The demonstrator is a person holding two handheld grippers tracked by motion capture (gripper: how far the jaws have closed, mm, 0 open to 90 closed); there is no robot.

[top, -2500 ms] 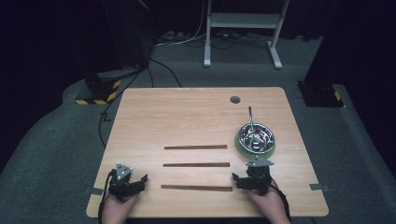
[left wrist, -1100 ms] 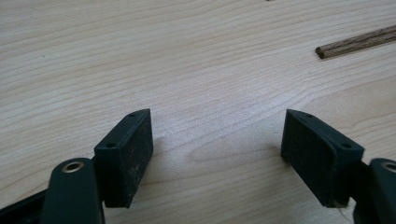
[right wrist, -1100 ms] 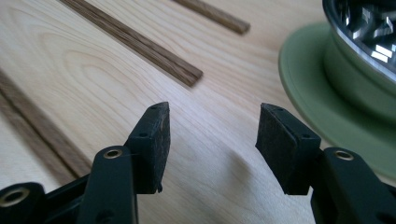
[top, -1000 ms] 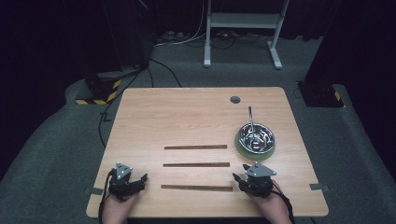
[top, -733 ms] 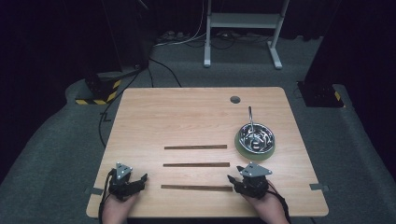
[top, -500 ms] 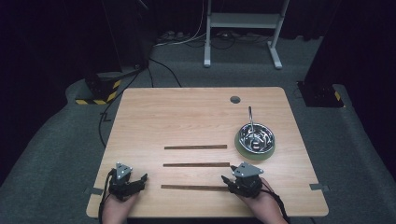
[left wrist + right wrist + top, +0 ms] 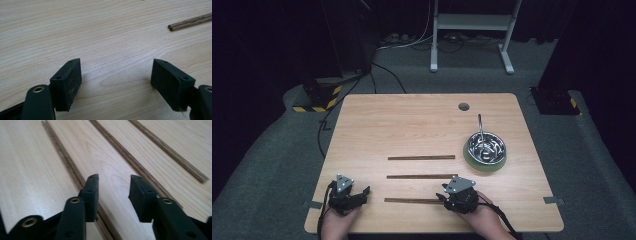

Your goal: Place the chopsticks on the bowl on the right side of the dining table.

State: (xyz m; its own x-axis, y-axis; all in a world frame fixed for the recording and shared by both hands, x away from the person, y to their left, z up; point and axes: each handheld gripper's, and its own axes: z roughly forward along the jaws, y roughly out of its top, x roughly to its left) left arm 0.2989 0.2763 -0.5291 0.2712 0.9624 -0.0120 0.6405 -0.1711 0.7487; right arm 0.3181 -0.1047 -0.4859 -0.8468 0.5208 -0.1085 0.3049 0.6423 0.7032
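Pale wooden table (image 7: 422,125): three thin dark wooden sticks unlifted; my right gripper (image 7: 447,196) half-open over the nearest stick (image 7: 412,200), bowl at 1 o'clock; left gripper (image 7: 362,192) idle, wide open.

3 sticks (image 7: 421,176) lie parallel mid-table (image 7: 412,125), bowl (image 7: 485,148) on plate right.
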